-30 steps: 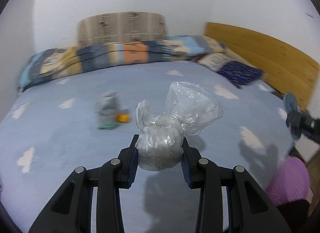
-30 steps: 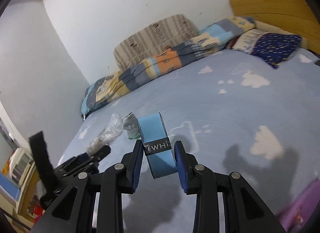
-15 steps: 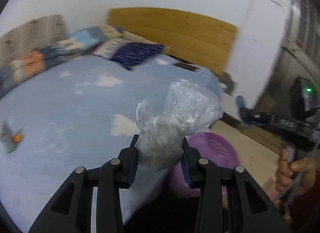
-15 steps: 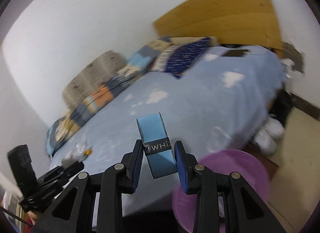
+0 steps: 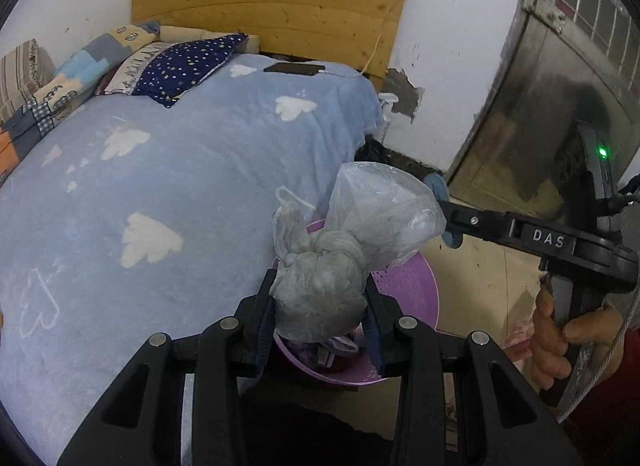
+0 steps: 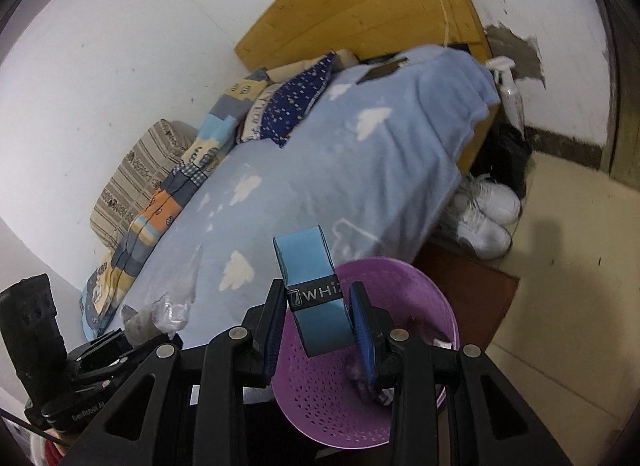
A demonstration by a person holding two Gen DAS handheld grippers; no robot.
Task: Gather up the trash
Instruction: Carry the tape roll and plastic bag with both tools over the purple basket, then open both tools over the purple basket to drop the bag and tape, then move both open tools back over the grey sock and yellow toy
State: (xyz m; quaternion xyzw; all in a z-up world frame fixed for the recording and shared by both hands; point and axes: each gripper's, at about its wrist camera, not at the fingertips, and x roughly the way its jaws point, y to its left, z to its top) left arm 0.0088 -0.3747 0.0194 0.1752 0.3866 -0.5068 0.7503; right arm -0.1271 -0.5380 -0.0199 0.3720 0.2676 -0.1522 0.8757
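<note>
Home bedroom: bed [image 5: 200,169], pillows [image 5: 188,61].

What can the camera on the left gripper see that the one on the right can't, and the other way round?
Only the left wrist view shows the metal door and the hand gripping the right gripper. Only the right wrist view shows the white sneakers and white spray bottle. Both show the cloud-patterned blue bedspread, purple perforated plastic basket, knotted clear plastic bag and wooden headboard.

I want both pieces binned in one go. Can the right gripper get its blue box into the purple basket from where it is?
Probably yes: the right gripper holds the blue box over the open purple basket, with nothing between them.
</note>
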